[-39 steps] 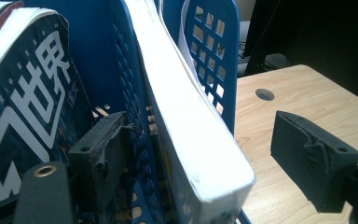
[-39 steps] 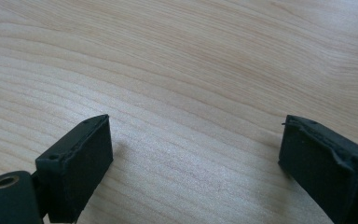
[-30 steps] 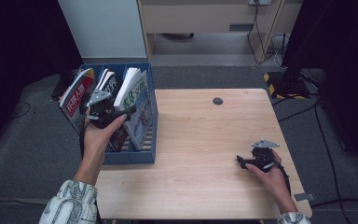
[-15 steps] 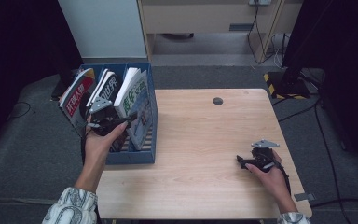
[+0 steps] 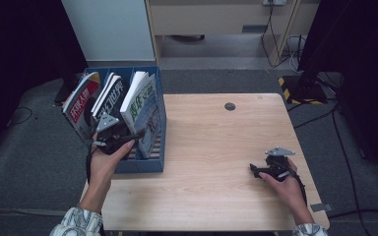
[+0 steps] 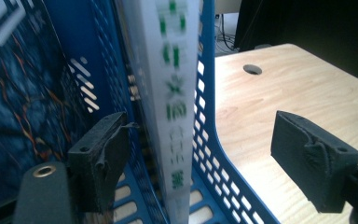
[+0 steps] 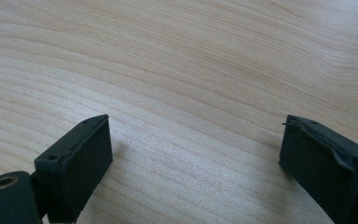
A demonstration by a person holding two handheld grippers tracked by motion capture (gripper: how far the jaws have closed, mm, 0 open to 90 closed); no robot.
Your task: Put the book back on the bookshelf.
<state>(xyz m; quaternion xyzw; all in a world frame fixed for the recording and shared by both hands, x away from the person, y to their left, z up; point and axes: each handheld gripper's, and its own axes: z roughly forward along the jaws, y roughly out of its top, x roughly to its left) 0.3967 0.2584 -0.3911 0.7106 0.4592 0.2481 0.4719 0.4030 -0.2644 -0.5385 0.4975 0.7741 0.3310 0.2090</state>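
A blue mesh file holder (image 5: 155, 162) stands at the table's left edge with three books leaning in it: a red-covered one (image 5: 81, 101), a dark one (image 5: 109, 96) and a white and teal one (image 5: 145, 105). My left gripper (image 5: 128, 135) is low at the holder's near end, beside the white book. In the left gripper view its jaws (image 6: 205, 135) stand open, straddling the white book's spine with green characters (image 6: 175, 116) and the holder's blue side wall (image 6: 209, 140); neither pad touches them. My right gripper (image 5: 256, 170) rests open on the table at the near right, over bare wood (image 7: 196, 130).
The wooden table (image 5: 216, 147) has a round cable hole (image 5: 230, 106) near its far edge. Behind it are a pale cabinet (image 5: 108, 29) and cables on the grey floor. The dark book's cover (image 6: 23, 102) stands left of my left jaw.
My left hand has sunk and come nearer along the holder, bringing its open jaws lower around the white book. The right hand has stayed where it was.
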